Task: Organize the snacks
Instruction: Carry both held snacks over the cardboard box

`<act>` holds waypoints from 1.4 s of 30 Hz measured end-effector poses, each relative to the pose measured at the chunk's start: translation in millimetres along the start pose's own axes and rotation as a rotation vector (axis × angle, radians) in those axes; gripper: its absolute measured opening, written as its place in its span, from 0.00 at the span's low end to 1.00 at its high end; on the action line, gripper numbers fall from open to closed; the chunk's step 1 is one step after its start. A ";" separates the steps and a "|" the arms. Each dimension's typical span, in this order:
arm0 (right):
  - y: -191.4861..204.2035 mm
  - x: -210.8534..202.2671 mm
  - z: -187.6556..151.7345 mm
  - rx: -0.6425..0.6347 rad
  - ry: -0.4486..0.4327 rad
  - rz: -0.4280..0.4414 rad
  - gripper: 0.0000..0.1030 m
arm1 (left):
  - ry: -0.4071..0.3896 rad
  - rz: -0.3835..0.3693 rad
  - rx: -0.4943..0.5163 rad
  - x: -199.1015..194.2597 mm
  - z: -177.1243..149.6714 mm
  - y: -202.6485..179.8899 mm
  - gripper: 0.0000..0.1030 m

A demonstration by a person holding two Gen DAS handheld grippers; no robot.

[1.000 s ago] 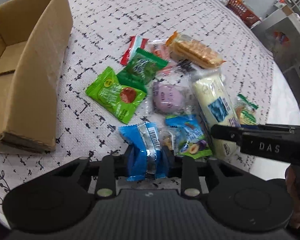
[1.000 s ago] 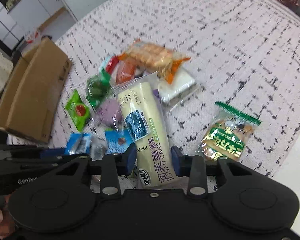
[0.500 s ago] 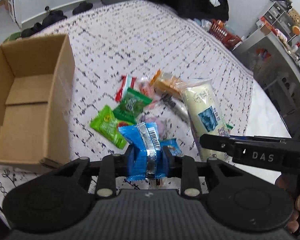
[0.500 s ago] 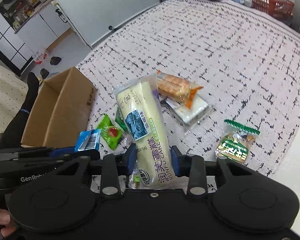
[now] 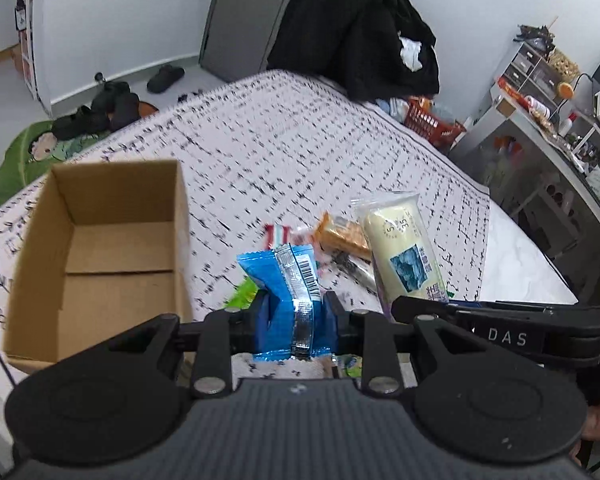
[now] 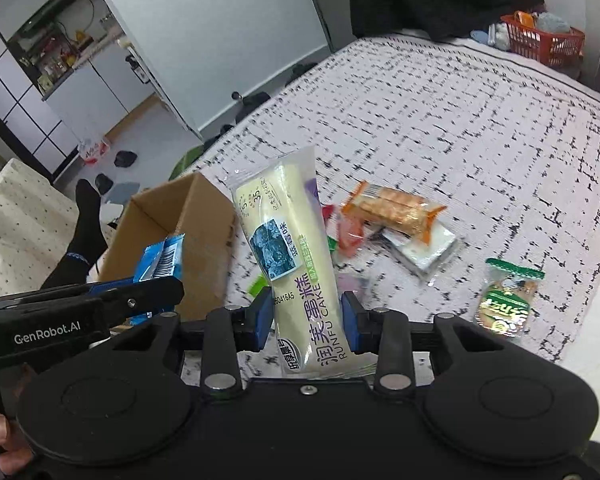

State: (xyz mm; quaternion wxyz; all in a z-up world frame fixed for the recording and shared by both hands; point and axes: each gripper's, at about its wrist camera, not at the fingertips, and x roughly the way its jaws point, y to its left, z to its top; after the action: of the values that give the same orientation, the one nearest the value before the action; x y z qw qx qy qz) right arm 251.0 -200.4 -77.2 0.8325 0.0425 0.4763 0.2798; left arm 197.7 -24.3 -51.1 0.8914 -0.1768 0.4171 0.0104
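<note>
- Now the left gripper (image 5: 296,314) pinches the blue pack (image 5: 284,280), held above the bed; box (image 5: 100,256) at its ten o'clock.
- Right gripper (image 6: 306,316) clamps the cake (image 6: 290,256).
- Advice: clear the box wall, lower inside, then release.

Cardboard box (image 5: 100,248) left of the snack pile (image 5: 340,236) on the patterned cloth (image 5: 300,140).

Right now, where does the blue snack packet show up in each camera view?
Left wrist: blue packet at bottom centre, clamped in the left gripper.
Right wrist: blue packet at left, before the cardboard box.
Shared landmark: the box.
</note>
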 end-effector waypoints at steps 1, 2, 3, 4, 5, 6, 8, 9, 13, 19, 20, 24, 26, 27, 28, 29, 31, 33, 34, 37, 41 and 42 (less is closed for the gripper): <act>4.3 -1.1 -1.2 0.001 -0.005 0.003 0.34 | -0.005 -0.003 0.002 -4.2 0.3 3.0 0.27; 9.3 -1.8 -2.6 0.002 -0.011 0.004 0.34 | -0.009 -0.003 0.006 -7.1 -0.7 6.0 0.27; 14.8 -1.9 -3.9 0.001 -0.016 0.005 0.34 | -0.013 -0.003 0.011 -10.5 -0.9 9.6 0.27; 19.5 -2.2 -5.1 0.000 -0.021 0.005 0.34 | -0.016 -0.004 0.013 -13.7 -1.3 13.3 0.27; 24.7 -2.7 -6.7 0.002 -0.026 0.008 0.34 | -0.019 -0.007 0.016 -16.9 -1.0 17.2 0.27; 28.9 -2.1 -7.7 0.006 -0.029 0.012 0.34 | -0.023 -0.006 0.018 -19.5 -1.3 20.8 0.27; 38.3 -2.1 -9.2 0.013 -0.038 0.018 0.34 | -0.032 -0.001 0.018 -25.7 -1.8 29.5 0.27; 42.6 -2.1 -9.7 0.013 -0.044 0.019 0.34 | -0.036 -0.001 0.015 -28.3 -2.0 33.8 0.27; 62.7 -0.8 -10.9 0.002 -0.057 0.023 0.34 | -0.048 -0.003 -0.004 -38.8 -4.1 53.7 0.27; 90.3 7.5 -13.5 -0.011 -0.053 0.034 0.34 | -0.050 0.010 -0.023 -48.1 -6.9 81.9 0.27; 93.8 9.4 -13.6 -0.010 -0.052 0.036 0.34 | -0.049 0.010 -0.025 -48.5 -7.1 86.1 0.27; 108.1 17.4 -13.4 -0.018 -0.044 0.037 0.34 | -0.045 0.016 -0.045 -46.3 -6.1 102.4 0.27; 113.9 21.0 -13.1 -0.022 -0.040 0.034 0.34 | -0.043 0.010 -0.064 -44.3 -5.3 111.2 0.27; 116.1 23.5 -12.7 -0.021 -0.037 0.032 0.34 | -0.043 0.008 -0.071 -43.3 -4.7 114.7 0.27; 118.1 26.2 -12.9 -0.021 -0.033 0.029 0.34 | -0.042 0.007 -0.078 -42.1 -3.8 118.5 0.27; 119.9 28.7 -12.4 -0.020 -0.028 0.029 0.34 | -0.041 0.005 -0.085 -41.0 -3.8 122.2 0.27; 124.2 32.6 -11.2 -0.021 -0.020 0.028 0.34 | -0.037 -0.001 -0.102 -38.9 -3.0 129.4 0.27; 128.7 35.9 -9.8 -0.023 -0.017 0.030 0.34 | -0.031 -0.002 -0.115 -36.6 -2.2 135.7 0.27; 130.4 37.7 -9.0 -0.022 -0.015 0.033 0.34 | -0.026 -0.003 -0.120 -35.4 -2.1 138.2 0.27; 134.9 43.7 -6.2 -0.018 -0.010 0.044 0.34 | -0.017 -0.002 -0.129 -32.4 -0.9 144.4 0.27; 138.4 54.8 -1.0 -0.010 -0.003 0.057 0.34 | 0.000 0.028 -0.145 -26.5 1.3 149.6 0.30; 139.5 57.8 0.4 -0.008 -0.001 0.058 0.35 | 0.008 0.038 -0.150 -25.2 2.5 150.8 0.33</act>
State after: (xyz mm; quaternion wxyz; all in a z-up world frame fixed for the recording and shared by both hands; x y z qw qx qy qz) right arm 214.5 -53.9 -74.4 0.8244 0.0532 0.4734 0.3056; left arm 158.1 121.1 -77.0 0.8737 -0.2353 0.4218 0.0578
